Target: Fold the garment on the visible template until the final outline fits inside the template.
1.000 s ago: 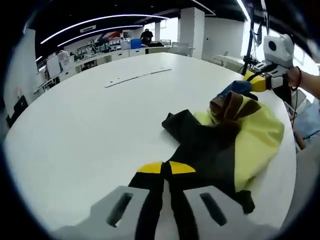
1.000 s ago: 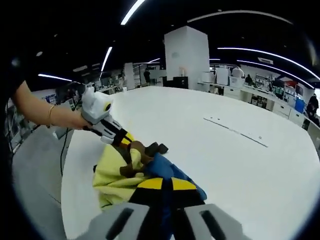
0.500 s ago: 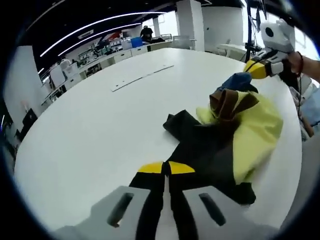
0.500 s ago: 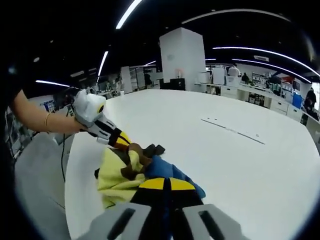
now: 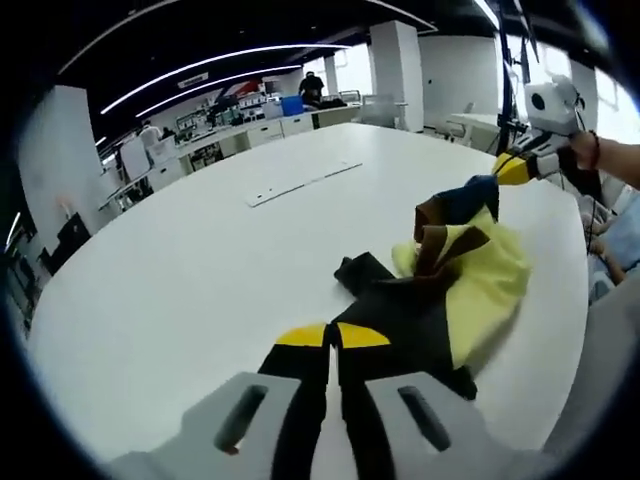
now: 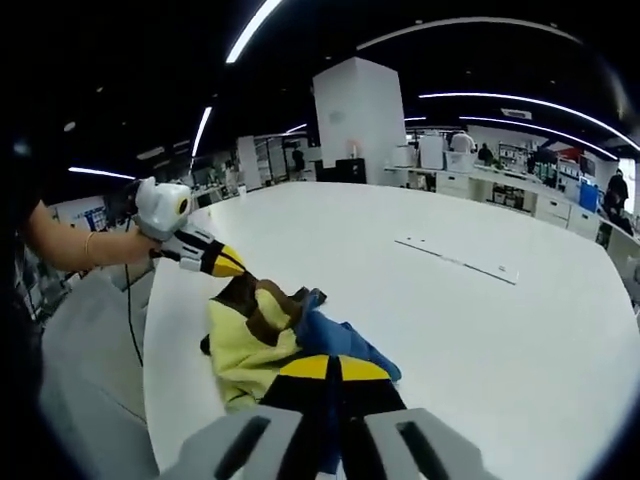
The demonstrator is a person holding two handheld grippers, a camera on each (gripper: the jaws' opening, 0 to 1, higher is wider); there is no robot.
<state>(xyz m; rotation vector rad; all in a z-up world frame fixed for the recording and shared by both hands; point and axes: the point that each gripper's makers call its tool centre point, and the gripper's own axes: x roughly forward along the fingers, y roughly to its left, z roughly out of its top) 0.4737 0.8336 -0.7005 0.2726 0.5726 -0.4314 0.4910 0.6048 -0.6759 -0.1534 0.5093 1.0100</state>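
The garment (image 5: 450, 290) lies bunched at centre right of the left gripper view, yellow, black, brown and blue panels crumpled near the edge of the white table (image 5: 180, 290); in the right gripper view it sits lower left of centre (image 6: 265, 335). Your left gripper (image 5: 332, 336) has its jaws pressed together on the black fabric at the bottom of its view. Your right gripper (image 6: 328, 369) pinches the blue part likewise. The template strip (image 5: 305, 181) lies well apart, upper centre. Judged from this, you are at the spreading stage, with folding not yet begun. Draw the two held points apart evenly, keep the cloth low over the table, and carry it toward the template before flattening.
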